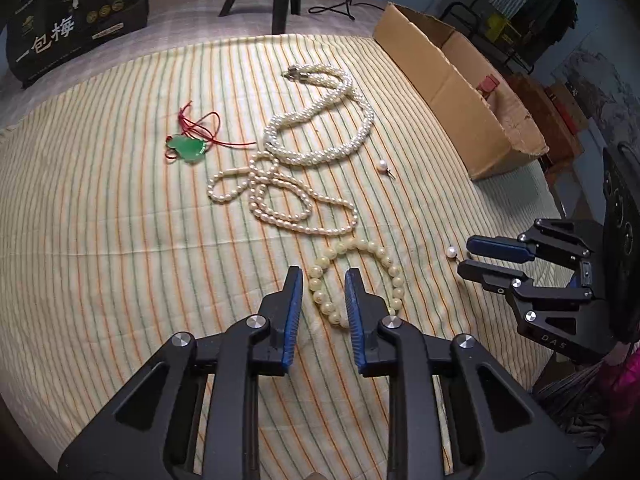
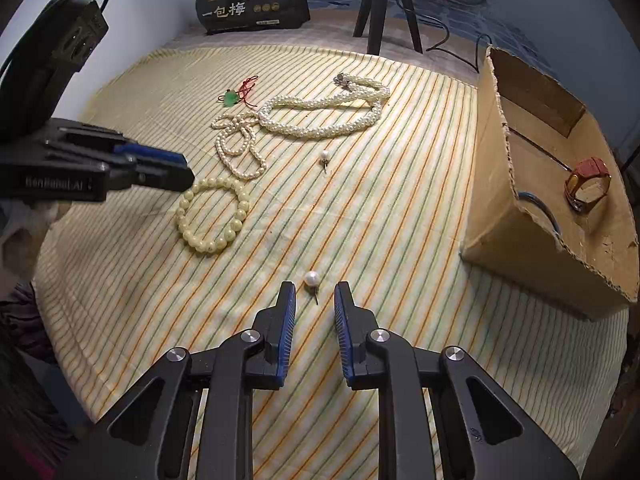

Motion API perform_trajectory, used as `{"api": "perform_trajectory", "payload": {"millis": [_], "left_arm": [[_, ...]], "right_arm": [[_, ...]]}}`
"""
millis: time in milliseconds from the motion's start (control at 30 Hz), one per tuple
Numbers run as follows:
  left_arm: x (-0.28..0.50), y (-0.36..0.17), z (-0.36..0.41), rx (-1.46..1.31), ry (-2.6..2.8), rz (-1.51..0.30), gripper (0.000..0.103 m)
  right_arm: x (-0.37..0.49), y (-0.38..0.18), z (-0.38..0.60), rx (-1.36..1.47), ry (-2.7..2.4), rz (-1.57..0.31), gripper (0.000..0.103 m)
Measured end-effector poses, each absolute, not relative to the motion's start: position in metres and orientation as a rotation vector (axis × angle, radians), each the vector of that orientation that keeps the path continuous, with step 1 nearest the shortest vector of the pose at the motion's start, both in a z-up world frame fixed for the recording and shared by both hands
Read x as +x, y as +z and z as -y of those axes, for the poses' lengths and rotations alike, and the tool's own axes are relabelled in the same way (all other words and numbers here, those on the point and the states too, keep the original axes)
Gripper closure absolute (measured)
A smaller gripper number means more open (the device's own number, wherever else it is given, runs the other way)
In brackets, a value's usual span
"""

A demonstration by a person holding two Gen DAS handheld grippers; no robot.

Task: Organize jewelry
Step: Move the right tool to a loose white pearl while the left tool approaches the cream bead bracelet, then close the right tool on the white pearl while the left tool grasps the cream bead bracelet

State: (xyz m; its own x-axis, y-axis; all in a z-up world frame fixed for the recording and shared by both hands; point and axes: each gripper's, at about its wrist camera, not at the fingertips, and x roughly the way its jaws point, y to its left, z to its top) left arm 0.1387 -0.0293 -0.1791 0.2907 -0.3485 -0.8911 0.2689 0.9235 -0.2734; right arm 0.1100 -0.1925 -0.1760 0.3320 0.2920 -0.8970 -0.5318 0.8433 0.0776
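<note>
On the striped cloth lie a cream bead bracelet (image 1: 360,280) (image 2: 214,214), a thin pearl strand (image 1: 276,196) (image 2: 238,146), a thick twisted pearl necklace (image 1: 320,120) (image 2: 328,114), a green pendant on red cord (image 1: 186,148) (image 2: 232,98) and two pearl ear studs (image 1: 383,167) (image 1: 451,252). My left gripper (image 1: 322,278) (image 2: 188,172) is open, its fingers astride the bracelet's near-left beads. My right gripper (image 2: 315,290) (image 1: 464,254) is open, with one stud (image 2: 311,280) just ahead between its fingertips. The other stud (image 2: 324,157) lies farther off.
An open cardboard box (image 2: 508,216) (image 1: 448,80) stands at the right, holding a red-strapped watch (image 2: 586,184). A black printed box (image 1: 76,20) (image 2: 252,0) and tripod legs (image 2: 384,8) stand at the back. The cloth's edges drop off near me.
</note>
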Motion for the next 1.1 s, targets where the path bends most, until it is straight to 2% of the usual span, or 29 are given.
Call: {"api": "perform_trajectory", "payload": {"millis": [400, 567, 667, 1100], "left_arm": [[0.138, -0.194, 0.043, 0.002, -0.426, -1.222, 0.084], [0.141, -0.197, 0.046, 0.018, -0.406, -1.205, 0.097], [0.139, -0.195, 0.048, 0.032, -0.395, -1.191, 0.098], [0.120, -0.156, 0.048, 0.021, -0.425, -1.083, 0.098]], "right_arm": [[0.115, -0.186, 0.179, -0.298, 0.541, -1.118, 0.086], [0.117, -0.190, 0.175, -0.319, 0.537, -1.116, 0.090], [0.117, -0.190, 0.175, -0.316, 0.536, -1.115, 0.096], [0.110, -0.166, 0.185, -0.266, 0.539, -1.057, 0.096]]}}
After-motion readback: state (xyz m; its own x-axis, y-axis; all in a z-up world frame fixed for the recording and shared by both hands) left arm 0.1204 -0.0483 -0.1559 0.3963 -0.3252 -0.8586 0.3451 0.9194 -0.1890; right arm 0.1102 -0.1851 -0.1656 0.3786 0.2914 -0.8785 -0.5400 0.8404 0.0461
